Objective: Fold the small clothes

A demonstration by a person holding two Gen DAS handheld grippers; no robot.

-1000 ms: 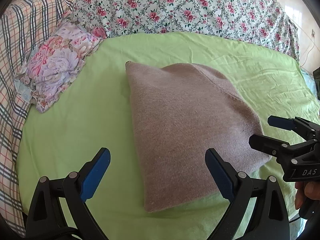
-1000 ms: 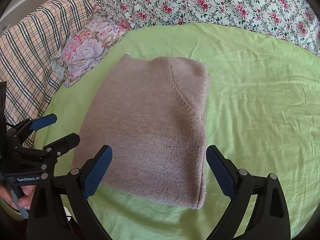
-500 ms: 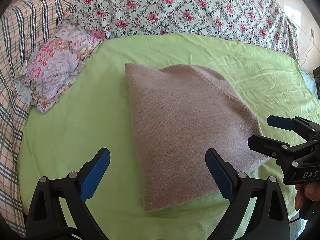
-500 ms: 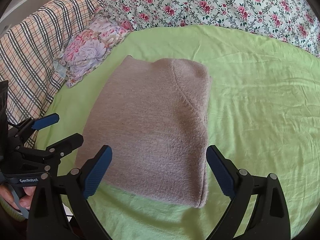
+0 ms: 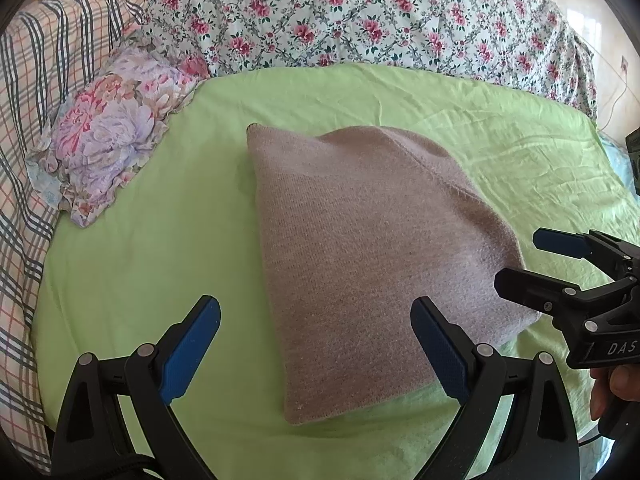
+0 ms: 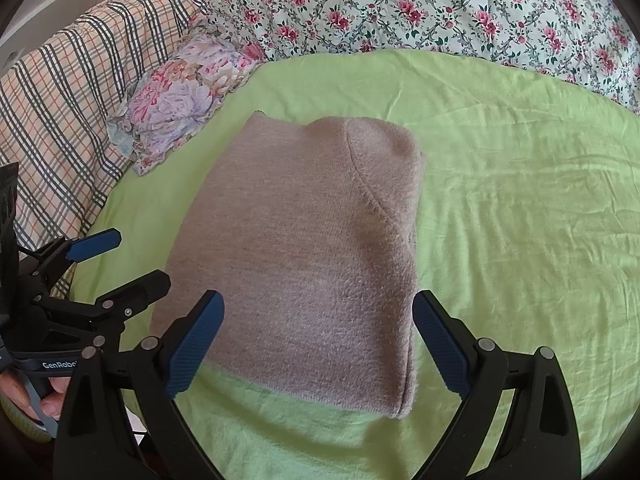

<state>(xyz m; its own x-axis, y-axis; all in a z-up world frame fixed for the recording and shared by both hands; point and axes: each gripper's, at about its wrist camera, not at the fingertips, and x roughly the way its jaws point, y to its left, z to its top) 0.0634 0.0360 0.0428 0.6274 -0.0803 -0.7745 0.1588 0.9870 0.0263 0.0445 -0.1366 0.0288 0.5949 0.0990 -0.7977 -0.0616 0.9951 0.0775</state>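
A folded mauve knit garment (image 5: 360,248) lies flat on the green sheet (image 5: 152,240); it also shows in the right wrist view (image 6: 312,248). My left gripper (image 5: 316,344) is open and empty, hovering over the garment's near left edge; it also shows in the right wrist view (image 6: 120,260). My right gripper (image 6: 318,340) is open and empty above the garment's near edge; it also shows in the left wrist view (image 5: 528,260) at the garment's right side. Neither gripper touches the cloth.
A floral pillow (image 5: 108,144) lies at the far left of the green sheet (image 6: 520,220). A rose-print cover (image 5: 360,16) lies along the back. A plaid blanket (image 6: 68,92) is heaped on the left.
Both grippers have drawn back slightly from the garment; it lies unchanged. Both stay open.
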